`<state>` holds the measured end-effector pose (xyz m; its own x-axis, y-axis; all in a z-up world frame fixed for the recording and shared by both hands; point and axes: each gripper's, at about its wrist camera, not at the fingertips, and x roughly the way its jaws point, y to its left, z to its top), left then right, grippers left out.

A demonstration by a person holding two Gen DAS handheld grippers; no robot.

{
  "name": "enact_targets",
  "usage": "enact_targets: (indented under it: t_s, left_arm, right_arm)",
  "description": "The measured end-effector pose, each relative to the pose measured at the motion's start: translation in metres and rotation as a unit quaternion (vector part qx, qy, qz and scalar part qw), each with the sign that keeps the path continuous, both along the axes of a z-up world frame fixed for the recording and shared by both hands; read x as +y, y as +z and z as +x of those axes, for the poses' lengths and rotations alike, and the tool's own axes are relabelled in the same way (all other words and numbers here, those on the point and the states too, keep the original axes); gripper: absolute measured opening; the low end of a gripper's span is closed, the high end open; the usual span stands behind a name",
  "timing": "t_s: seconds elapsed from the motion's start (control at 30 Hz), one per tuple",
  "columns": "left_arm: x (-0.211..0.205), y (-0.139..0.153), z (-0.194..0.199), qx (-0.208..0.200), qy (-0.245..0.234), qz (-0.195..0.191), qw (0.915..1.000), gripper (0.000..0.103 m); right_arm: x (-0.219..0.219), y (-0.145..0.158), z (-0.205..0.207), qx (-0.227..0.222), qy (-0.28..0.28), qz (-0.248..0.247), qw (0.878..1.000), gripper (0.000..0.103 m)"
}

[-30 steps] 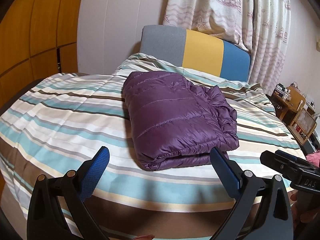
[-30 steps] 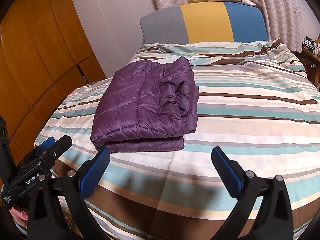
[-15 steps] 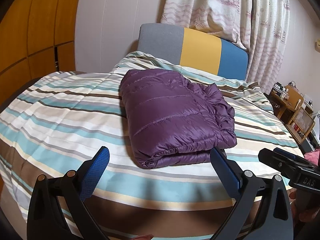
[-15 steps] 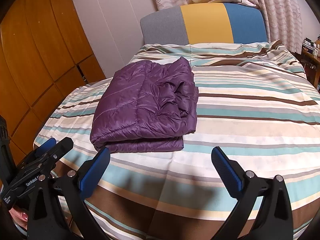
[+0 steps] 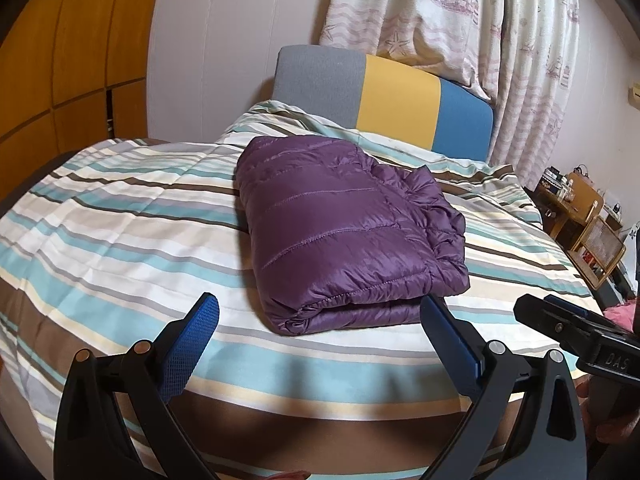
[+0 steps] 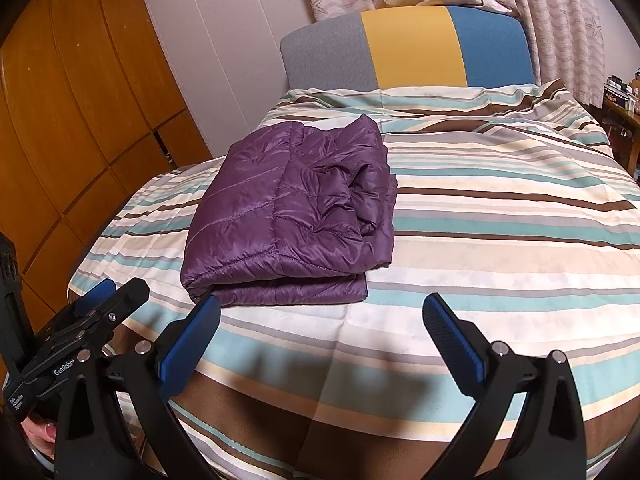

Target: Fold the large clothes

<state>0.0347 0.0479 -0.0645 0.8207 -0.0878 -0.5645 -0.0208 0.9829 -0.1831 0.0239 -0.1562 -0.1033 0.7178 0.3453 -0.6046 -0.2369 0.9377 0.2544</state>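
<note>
A purple quilted puffer jacket lies folded into a thick rectangular bundle on the striped bed. In the right wrist view the same jacket sits left of centre. My left gripper is open, held just short of the bundle's near edge, nothing between its blue pads. My right gripper is also open, over bare bedding to the right of the jacket's near corner. Each gripper shows at the edge of the other's view: the right gripper and the left gripper.
A grey, yellow and blue headboard stands at the far end, with patterned curtains behind. Wooden wardrobe doors run along the left. A small wooden stand with clutter sits right of the bed. A fingertip shows low left.
Both grippers have drawn slightly back and tilted up a little, so the jacket sits a touch lower and farther in view. The jacket itself has not moved; both grippers stay open.
</note>
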Motion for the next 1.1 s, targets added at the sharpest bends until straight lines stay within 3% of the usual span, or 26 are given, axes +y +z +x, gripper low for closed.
enact_targets:
  t_s: [1.1]
  left_arm:
    - [-0.0009,-0.0047,-0.0018,0.014,-0.001,-0.009,0.9999,0.1]
  right_arm:
    - [-0.0015,-0.0033,0.0021,0.008,-0.001,0.003,1.0,0.101]
